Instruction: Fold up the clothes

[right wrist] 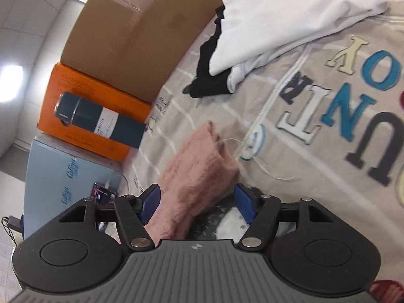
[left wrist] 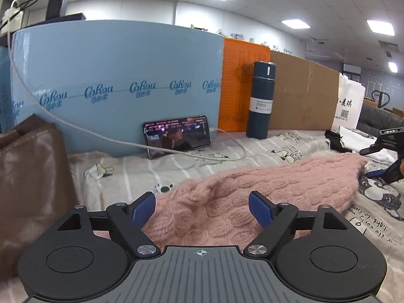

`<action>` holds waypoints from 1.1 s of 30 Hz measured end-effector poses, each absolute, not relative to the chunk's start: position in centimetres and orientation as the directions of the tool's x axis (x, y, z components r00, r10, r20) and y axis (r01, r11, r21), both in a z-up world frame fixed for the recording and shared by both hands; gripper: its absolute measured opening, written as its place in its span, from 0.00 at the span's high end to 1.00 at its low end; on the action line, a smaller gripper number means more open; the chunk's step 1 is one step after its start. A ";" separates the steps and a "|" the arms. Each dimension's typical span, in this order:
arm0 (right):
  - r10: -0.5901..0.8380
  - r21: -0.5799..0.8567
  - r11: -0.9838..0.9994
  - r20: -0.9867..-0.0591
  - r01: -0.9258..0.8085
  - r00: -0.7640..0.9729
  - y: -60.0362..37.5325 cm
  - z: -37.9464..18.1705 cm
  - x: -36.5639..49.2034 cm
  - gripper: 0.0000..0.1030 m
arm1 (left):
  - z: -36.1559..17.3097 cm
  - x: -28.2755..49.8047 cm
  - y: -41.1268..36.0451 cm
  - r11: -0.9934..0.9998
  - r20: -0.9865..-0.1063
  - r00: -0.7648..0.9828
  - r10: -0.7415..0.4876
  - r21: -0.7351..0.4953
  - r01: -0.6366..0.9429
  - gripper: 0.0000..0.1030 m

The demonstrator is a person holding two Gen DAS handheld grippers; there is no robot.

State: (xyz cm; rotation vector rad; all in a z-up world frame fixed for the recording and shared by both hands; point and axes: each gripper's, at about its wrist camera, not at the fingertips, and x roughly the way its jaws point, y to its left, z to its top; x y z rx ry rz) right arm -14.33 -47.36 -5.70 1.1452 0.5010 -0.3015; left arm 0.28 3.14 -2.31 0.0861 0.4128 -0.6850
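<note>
A phone [left wrist: 177, 135] with its screen lit leans against a blue box [left wrist: 118, 85], with a white cable [left wrist: 75, 128] trailing past it over the printed sheet [left wrist: 131, 174]. Right of it a dark teal flask [left wrist: 260, 99] stands upright before an orange box [left wrist: 237, 80] and a cardboard box [left wrist: 305, 93]. A brown bag [left wrist: 32, 176] sits at the left edge.

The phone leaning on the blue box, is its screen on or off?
On. The phone shows a bright video picture with text, and a white cable runs to it.
</note>
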 end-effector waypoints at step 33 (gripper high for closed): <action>-0.225 0.359 0.885 -0.230 0.297 0.947 -35.7 0.4 -13.6 0.87 | -3.3 1.2 4.6 0.858 -0.415 0.765 -0.492 -0.086 0.506 0.06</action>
